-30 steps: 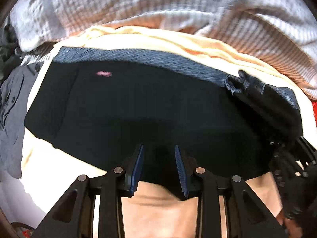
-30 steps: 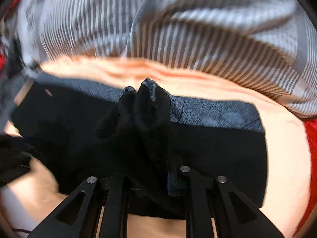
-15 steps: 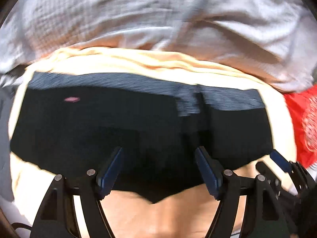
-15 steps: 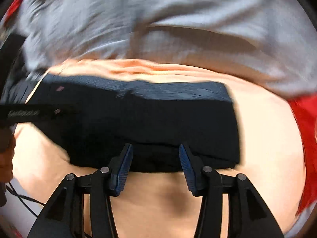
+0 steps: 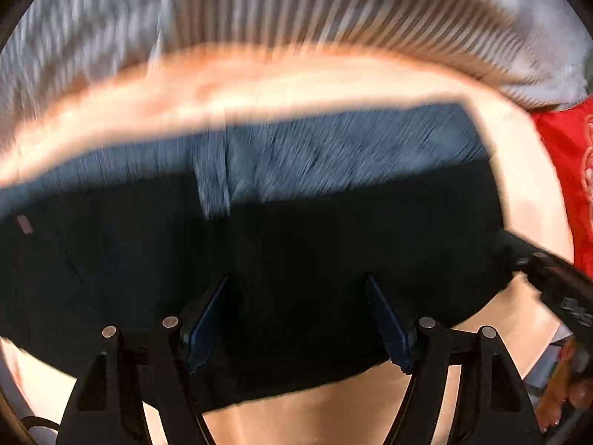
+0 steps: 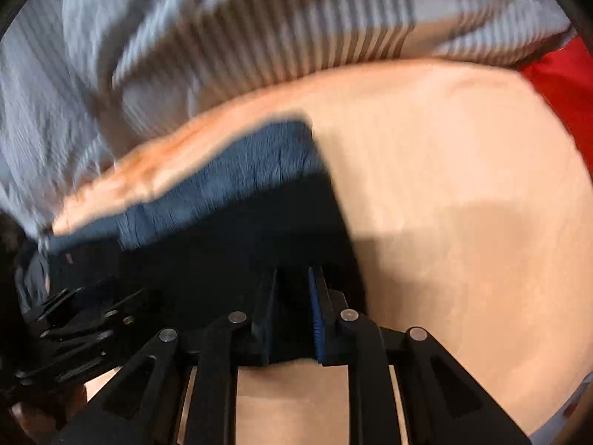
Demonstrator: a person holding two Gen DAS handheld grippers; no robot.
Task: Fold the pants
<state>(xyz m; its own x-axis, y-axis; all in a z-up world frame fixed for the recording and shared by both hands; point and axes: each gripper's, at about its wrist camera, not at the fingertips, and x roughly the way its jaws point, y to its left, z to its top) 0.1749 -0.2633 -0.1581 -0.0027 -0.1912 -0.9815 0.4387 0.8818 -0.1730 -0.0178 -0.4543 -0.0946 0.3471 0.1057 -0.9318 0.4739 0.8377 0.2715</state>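
Note:
The black pants (image 5: 296,252) lie folded flat on the peach surface (image 5: 333,411), their blue-grey waistband (image 5: 333,148) along the far edge. My left gripper (image 5: 300,319) is open, its fingers spread wide just above the near part of the pants, holding nothing. In the right wrist view the pants (image 6: 222,259) lie left of centre with the waistband (image 6: 229,178) at the far side. My right gripper (image 6: 292,311) has its fingers close together over the pants' near right corner, seemingly pinching the black cloth. The right gripper also shows at the left wrist view's right edge (image 5: 548,278).
A grey striped cloth (image 5: 296,11) is heaped behind the pants; it also fills the top of the right wrist view (image 6: 222,37). A red cloth (image 5: 567,170) lies at the right. Bare peach surface (image 6: 463,204) stretches right of the pants. The left gripper's body (image 6: 74,326) shows at lower left.
The right gripper let go of the raised fold, which now lies flat, then narrowed over the near right corner. The left gripper opened wide and moved over the pants.

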